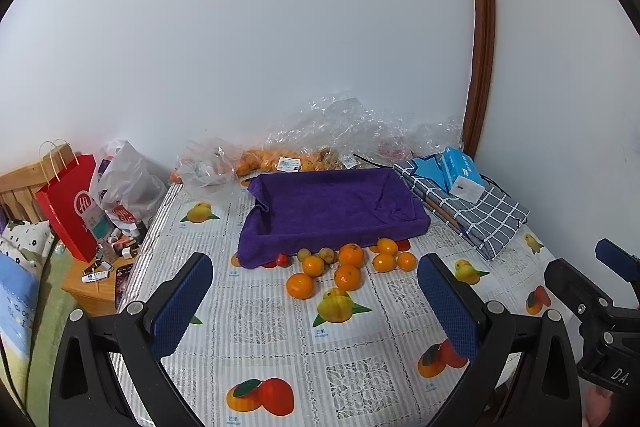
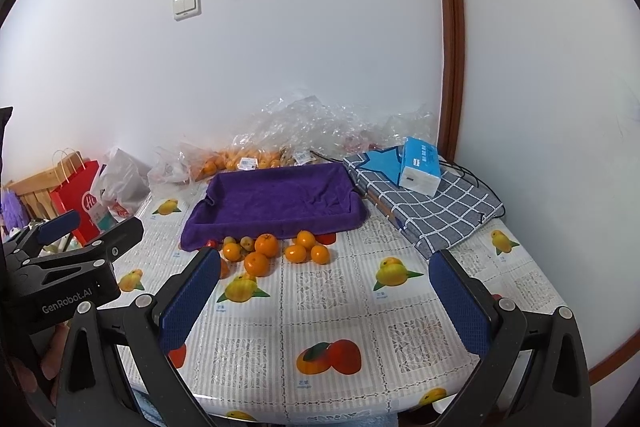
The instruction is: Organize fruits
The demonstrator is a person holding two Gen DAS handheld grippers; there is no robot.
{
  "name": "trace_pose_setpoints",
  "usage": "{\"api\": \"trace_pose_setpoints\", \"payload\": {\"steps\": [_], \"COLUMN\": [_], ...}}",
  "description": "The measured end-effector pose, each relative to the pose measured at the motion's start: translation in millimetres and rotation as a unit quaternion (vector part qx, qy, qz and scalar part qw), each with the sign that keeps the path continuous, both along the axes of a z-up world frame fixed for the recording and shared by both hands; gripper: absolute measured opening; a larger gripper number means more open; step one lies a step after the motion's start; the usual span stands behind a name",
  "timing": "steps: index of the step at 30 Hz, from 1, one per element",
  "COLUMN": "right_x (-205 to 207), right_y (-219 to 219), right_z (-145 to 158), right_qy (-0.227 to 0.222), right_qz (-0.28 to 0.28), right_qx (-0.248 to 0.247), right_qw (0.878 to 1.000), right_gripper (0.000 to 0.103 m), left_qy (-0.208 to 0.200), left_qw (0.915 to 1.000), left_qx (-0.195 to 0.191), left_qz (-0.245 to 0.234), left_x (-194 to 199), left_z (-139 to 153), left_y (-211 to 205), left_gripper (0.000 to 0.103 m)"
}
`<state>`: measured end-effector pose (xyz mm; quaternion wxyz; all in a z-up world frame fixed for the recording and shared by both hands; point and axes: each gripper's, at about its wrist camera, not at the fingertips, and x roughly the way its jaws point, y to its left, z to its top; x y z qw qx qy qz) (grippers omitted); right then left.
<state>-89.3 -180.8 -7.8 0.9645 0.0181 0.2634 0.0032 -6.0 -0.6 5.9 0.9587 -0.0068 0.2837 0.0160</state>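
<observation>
Several loose oranges (image 1: 347, 267) (image 2: 266, 251) lie on the fruit-print tablecloth just in front of a tray lined with a purple towel (image 1: 332, 207) (image 2: 276, 199). A few small yellow-green fruits (image 1: 326, 254) (image 2: 246, 243) and a small red fruit (image 1: 282, 259) lie among them at the tray's front edge. My left gripper (image 1: 316, 307) is open and empty, above the table, short of the fruit. My right gripper (image 2: 324, 303) is open and empty, to the right of the pile. The tray holds no fruit.
Clear plastic bags with more oranges (image 1: 280, 159) (image 2: 248, 157) sit against the wall behind the tray. A folded checked cloth (image 1: 472, 211) (image 2: 432, 203) with a blue tissue pack (image 1: 460, 173) (image 2: 420, 167) lies right. A red paper bag (image 1: 72, 207) stands off the left edge.
</observation>
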Motion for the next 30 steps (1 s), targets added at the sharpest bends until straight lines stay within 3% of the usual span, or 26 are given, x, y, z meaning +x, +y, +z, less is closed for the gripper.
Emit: {"api": "trace_pose_setpoints", "payload": {"steps": [17, 24, 30], "right_x": [2.4, 20.7, 59.2], "right_y": [0.9, 0.0, -8.7], "right_z": [-4.0, -16.5, -40.1], "right_qy": [-0.002, 0.0, 0.026], "right_qz": [0.005, 0.005, 0.0], "right_qx": [0.001, -0.012, 0.008], "right_qw": [1.0, 1.0, 1.0], "right_gripper": [0.103, 0.103, 0.101], "left_qy": [-0.005, -0.001, 0.001], "left_qw": [0.9999, 1.0, 1.0], "left_qx": [0.013, 0.009, 0.008], "left_qz": [0.003, -0.001, -0.003], "left_x": [0.5, 11.4, 36.3], "left_z": [5.3, -6.5, -30.5], "left_y": [-1.5, 0.1, 12.4], "left_gripper": [0.103, 0.103, 0.103]}}
